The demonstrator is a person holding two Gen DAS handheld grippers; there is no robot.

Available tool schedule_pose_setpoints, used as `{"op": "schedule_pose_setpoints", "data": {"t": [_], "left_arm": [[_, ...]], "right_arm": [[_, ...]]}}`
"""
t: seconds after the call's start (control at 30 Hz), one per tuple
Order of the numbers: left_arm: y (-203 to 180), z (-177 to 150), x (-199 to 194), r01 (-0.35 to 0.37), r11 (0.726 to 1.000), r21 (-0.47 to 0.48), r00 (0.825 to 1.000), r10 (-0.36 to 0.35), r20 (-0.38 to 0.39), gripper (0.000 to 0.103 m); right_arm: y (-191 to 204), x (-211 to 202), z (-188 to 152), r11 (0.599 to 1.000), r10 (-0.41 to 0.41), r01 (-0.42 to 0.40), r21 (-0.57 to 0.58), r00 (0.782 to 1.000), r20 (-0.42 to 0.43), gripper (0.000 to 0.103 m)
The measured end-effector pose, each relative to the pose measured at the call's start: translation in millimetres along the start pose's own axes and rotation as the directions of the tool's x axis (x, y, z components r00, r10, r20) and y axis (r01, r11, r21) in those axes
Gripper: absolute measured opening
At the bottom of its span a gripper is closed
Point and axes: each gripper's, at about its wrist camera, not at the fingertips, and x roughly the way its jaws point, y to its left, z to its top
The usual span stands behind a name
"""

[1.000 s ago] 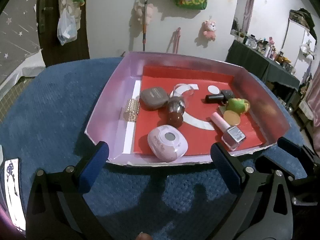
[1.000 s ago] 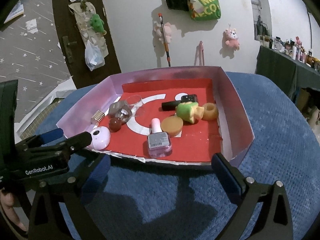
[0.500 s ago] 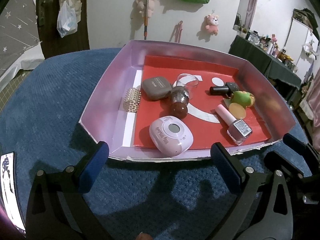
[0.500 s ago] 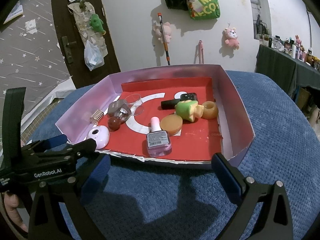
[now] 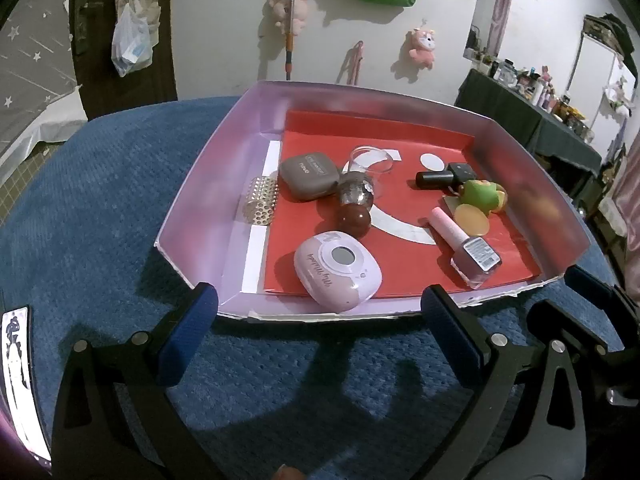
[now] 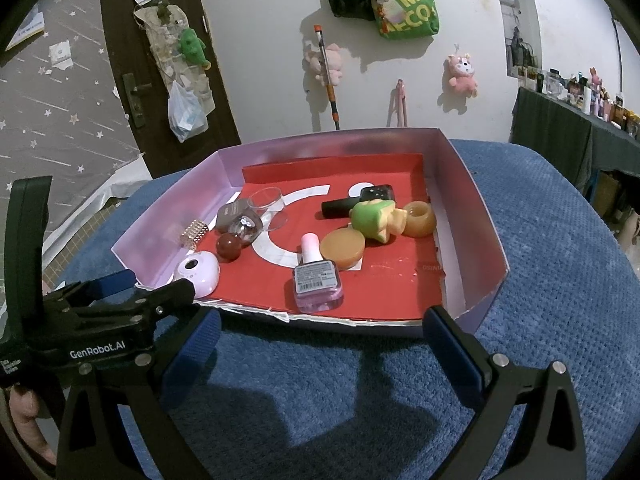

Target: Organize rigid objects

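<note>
Dim indoor light falls from above, casting soft gripper shadows on the blue cushion (image 5: 100, 184). Fisheye distortion bends both views, corners vignette black, and the white wall (image 6: 260, 60) looks brightest.

White lettering reading "GenRobot.AI" stood on the black body of the left gripper (image 6: 98, 302), seen from the right wrist. The green bag (image 6: 408, 10) hanging on the wall showed "ME" over "ECO" in yellow, the rest cut off. Script on the pink case (image 5: 336, 270) and print on the grey compact (image 5: 308, 174) were too small to read.
</note>
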Motion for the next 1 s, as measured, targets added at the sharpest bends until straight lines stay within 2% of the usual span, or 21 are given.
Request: {"op": "schedule_pose_setpoints", "data": {"t": [0.53, 1.0], "left_arm": [[-8.5, -4.7, -19.7, 0.009, 1.000, 0.007, 1.000, -0.009, 0.025, 0.103], [-13.8, -34.2, -23.0, 0.034, 0.999, 0.015, 0.999, -0.033, -0.035, 0.103]], "right_arm": [[1.8, -21.7, -2.2, 0.999, -0.002, 0.001, 0.033, 1.000, 0.023, 0.103], [-6.6, -19.9, -34.2, 0.995, -0.057, 0.063, 0.083, 0.996, -0.067, 0.103]]}}
